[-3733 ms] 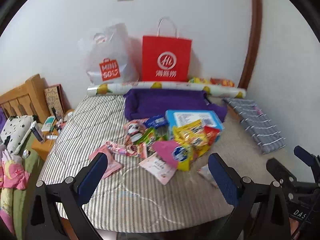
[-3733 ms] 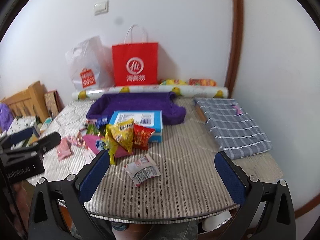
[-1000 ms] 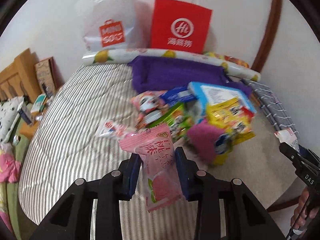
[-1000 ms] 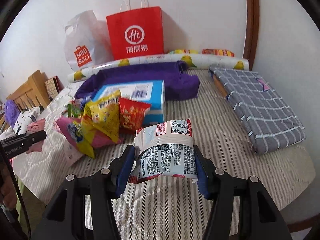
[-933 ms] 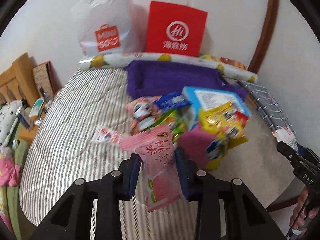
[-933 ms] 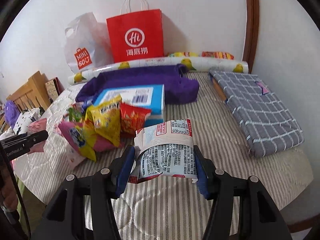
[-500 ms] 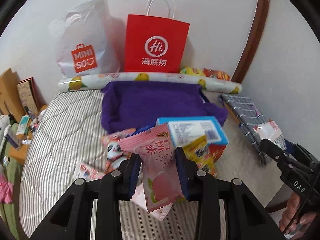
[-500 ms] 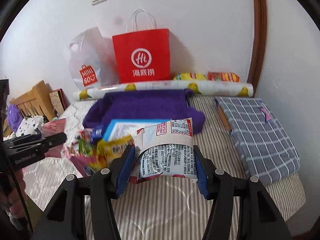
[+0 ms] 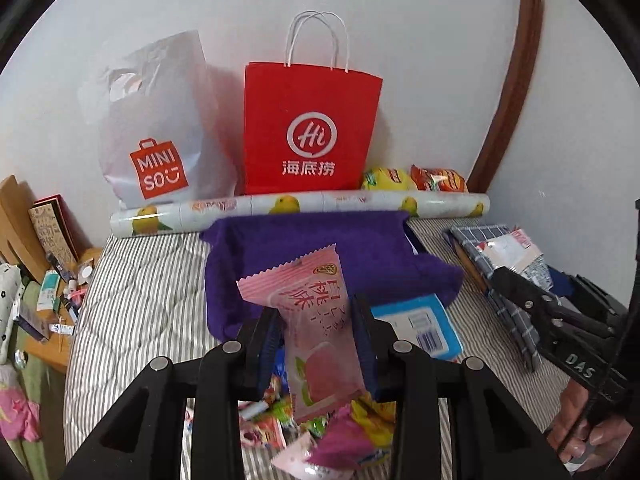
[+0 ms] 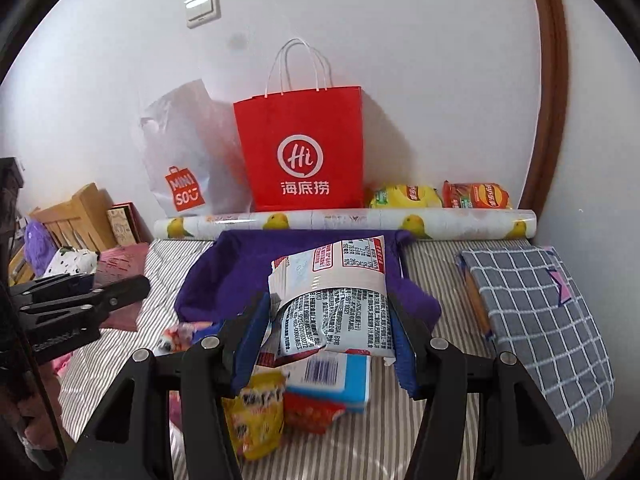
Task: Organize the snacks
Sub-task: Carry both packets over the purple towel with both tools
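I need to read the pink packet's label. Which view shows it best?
The left wrist view: the pink packet faces the camera, clamped in the left hand-held gripper, print legible. The right wrist view shows only its plain back at the left.

- Your left tongs [image 9: 316,344] are clamped on a pink peach-print snack packet [image 9: 316,332], held up over the striped bed [image 9: 132,308].
- Beyond the packet lies a purple cloth [image 9: 320,240], with a blue box [image 9: 424,324] just right of it.
- A heap of loose snacks [image 9: 340,440] lies below the tongs.
- A red paper bag [image 9: 308,128] and a white plastic bag [image 9: 160,120] stand against the wall, behind a lemon-print roll [image 9: 280,208].
- At the right edge, your right tongs [image 9: 532,276] grip a white packet [image 9: 516,252].
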`<state>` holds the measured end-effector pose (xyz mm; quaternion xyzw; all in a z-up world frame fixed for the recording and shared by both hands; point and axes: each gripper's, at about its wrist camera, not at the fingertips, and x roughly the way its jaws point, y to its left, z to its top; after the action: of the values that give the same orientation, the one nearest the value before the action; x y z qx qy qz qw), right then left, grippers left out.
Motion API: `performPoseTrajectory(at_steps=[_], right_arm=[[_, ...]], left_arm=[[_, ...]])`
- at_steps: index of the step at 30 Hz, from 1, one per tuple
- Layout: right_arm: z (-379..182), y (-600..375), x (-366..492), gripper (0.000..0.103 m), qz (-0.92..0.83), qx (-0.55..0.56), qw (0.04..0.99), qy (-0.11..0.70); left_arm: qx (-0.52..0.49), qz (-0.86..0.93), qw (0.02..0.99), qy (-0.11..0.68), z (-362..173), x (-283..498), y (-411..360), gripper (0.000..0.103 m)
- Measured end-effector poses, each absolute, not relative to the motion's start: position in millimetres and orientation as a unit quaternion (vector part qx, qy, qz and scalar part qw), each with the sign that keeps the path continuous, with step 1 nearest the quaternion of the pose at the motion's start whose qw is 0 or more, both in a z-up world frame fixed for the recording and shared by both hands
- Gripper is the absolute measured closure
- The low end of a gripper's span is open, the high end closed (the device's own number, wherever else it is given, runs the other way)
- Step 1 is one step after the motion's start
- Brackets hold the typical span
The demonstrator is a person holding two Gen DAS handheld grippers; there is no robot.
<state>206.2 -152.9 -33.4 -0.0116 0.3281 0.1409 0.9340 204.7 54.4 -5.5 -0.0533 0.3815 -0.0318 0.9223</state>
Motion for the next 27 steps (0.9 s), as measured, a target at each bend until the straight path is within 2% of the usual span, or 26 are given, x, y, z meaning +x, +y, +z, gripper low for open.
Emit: performPoseTrajectory(at_steps=[27], right_arm=[[-54,-125,338,0.047,0.142,-0.030,0.925,0.352]], left_arm=[[-0.042,-0.023,0.919,0.390,-15,318,74,0.070]])
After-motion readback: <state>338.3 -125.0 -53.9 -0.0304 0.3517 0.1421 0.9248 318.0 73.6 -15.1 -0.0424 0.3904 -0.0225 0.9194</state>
